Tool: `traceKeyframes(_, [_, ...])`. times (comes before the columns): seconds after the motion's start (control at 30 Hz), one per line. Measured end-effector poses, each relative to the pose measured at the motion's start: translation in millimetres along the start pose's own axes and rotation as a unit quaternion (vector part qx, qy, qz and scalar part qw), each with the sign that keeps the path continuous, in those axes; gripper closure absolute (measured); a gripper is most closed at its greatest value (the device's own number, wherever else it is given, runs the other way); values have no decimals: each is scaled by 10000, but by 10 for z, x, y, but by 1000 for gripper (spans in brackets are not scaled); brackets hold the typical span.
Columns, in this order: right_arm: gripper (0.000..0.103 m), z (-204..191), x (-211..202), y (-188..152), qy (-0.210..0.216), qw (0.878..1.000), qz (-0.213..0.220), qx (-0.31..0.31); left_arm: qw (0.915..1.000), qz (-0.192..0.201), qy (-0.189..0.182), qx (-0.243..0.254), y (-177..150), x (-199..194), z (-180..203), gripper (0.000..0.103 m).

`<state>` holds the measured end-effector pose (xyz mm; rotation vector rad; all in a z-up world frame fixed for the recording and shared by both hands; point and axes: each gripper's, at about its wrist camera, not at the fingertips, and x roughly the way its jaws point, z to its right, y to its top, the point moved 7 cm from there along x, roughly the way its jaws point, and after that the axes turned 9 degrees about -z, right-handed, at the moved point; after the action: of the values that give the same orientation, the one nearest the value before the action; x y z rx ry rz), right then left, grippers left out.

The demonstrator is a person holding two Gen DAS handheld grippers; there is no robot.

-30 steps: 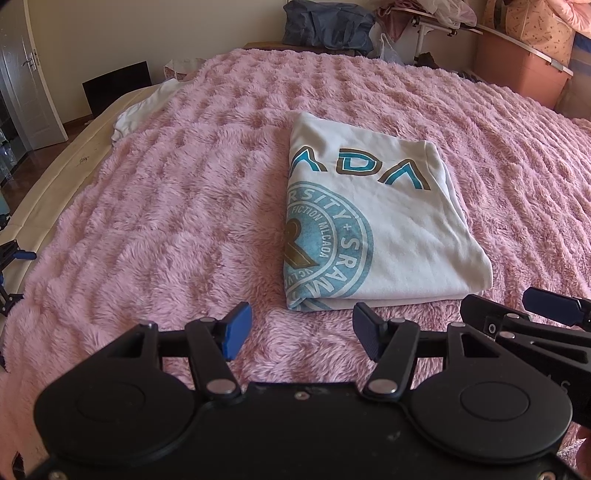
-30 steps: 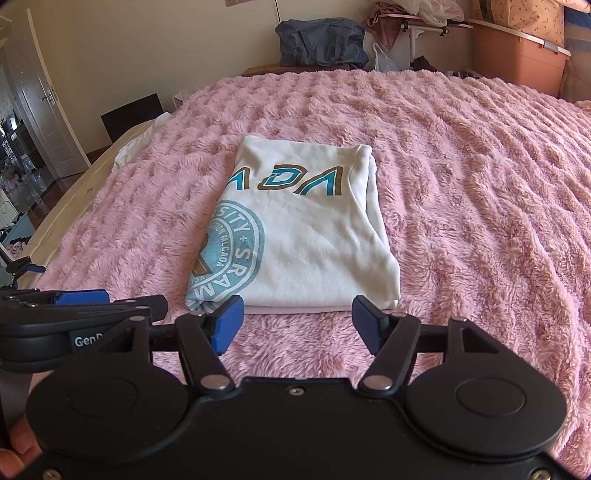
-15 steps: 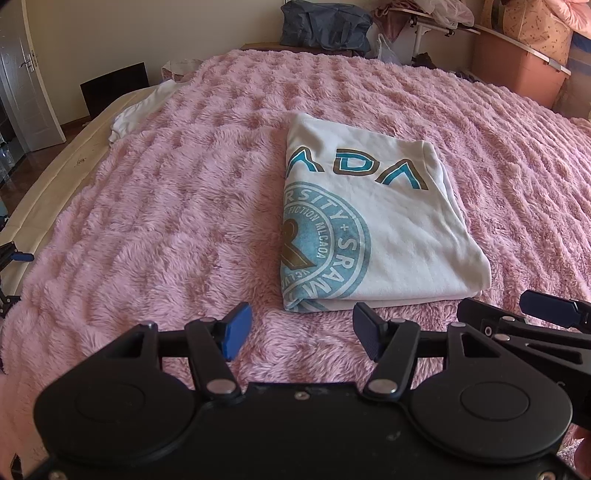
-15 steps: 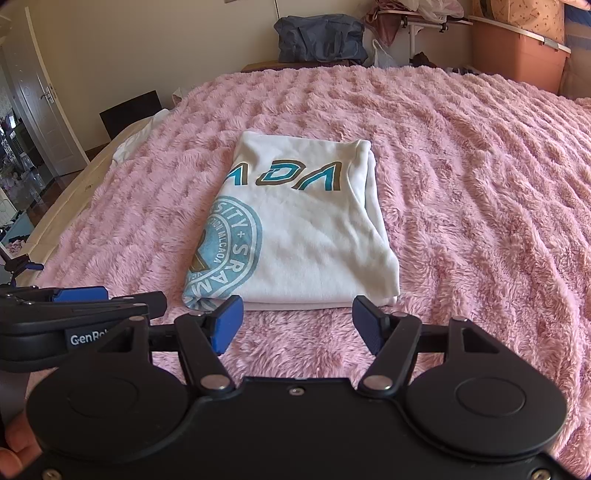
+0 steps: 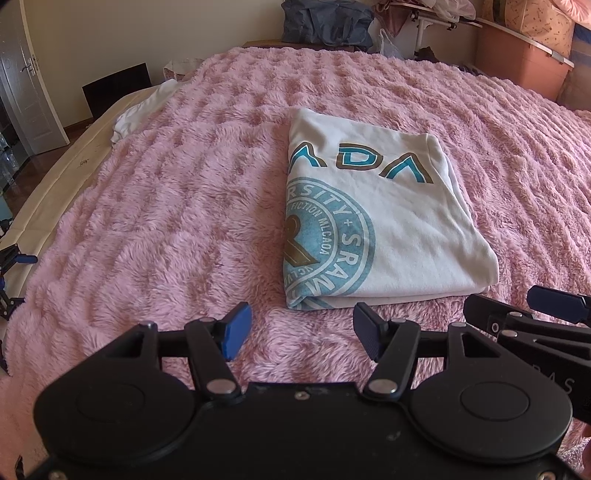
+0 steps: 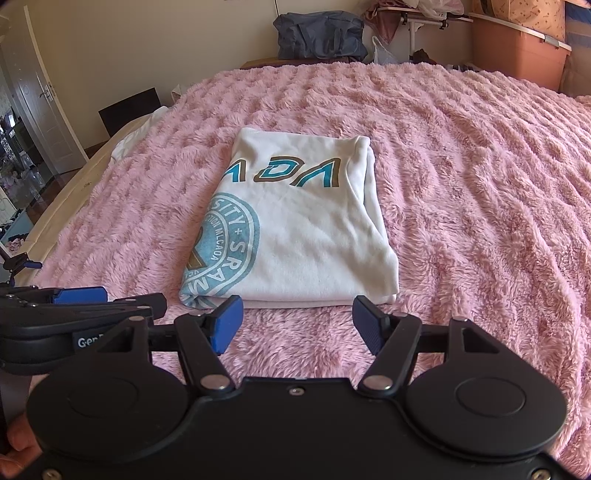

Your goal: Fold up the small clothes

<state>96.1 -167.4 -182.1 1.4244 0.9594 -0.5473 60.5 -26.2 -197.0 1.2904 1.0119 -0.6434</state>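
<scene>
A white T-shirt [image 5: 399,221] [image 6: 306,229] with a blue round print and blue-brown letters lies folded into a neat rectangle on the pink fluffy blanket [image 5: 166,221] [image 6: 480,221]. My left gripper [image 5: 301,334] hovers just short of the shirt's near left corner, open, nothing between its blue pads. My right gripper [image 6: 297,328] hangs in front of the shirt's near edge, also open and empty. Each gripper shows at the edge of the other's view: the right gripper [image 5: 546,314] and the left gripper [image 6: 81,306].
The blanket covers a wide bed. A white cloth [image 5: 144,110] lies at its far left edge. Beyond the bed stand a dark bag [image 6: 321,35], an orange storage box [image 6: 517,55] and a cluttered rack. A door [image 6: 44,96] is at the left.
</scene>
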Motion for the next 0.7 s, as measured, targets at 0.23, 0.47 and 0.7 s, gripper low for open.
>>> traceKeyframes(0.23, [36,16,20,11,2,10000,-19,24,10000,-31,-35,-28,7,32,-3,38])
traceKeyframes(0.47, [36,20,51,5,11,10000,-58,19,9998,109,-99,154,22,23,60,38])
traceKeyframes(0.7, [35,71,71,8,-16,9999,-81,80,9994,197,-198,200,39,37,65,38])
